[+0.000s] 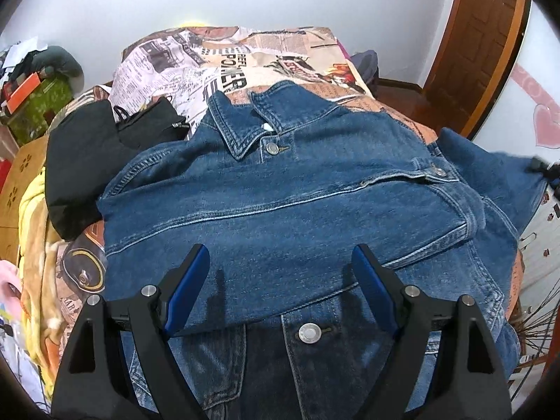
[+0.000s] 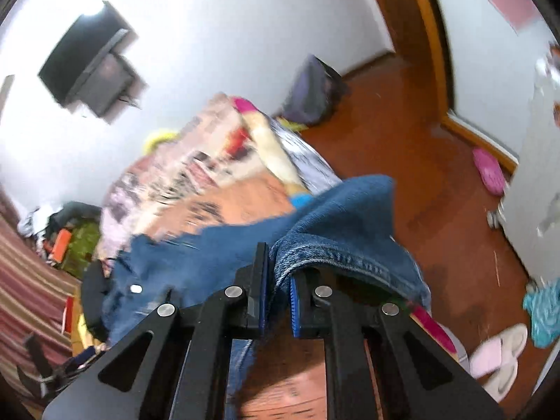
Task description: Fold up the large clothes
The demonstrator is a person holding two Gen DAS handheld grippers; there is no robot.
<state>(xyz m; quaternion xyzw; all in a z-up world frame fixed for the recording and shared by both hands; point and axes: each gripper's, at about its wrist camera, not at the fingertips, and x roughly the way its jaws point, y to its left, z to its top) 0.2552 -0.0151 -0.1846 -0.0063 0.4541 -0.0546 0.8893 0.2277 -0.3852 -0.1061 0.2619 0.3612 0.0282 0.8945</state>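
Observation:
A blue denim jacket [image 1: 280, 192] lies front up on a bed, collar at the far side, one sleeve folded across its chest. My left gripper [image 1: 280, 255] hovers just over the jacket's lower front, open, nothing between its blue pads. In the blurred right wrist view my right gripper [image 2: 280, 273] is shut on a seamed fold of the denim jacket [image 2: 336, 231], lifted off the bed at its right side. That lifted denim shows at the right edge of the left wrist view, with the tip of the right gripper [image 1: 540, 168] beside it.
The bed cover [image 1: 217, 66] has a newspaper print. A black garment [image 1: 91, 147] and a yellow cloth [image 1: 31, 217] lie left of the jacket. Slippers [image 2: 500, 357], a pink shoe [image 2: 488, 171] and a teal cloth [image 2: 544, 311] sit on the wooden floor. A TV [image 2: 87, 63] hangs on the wall.

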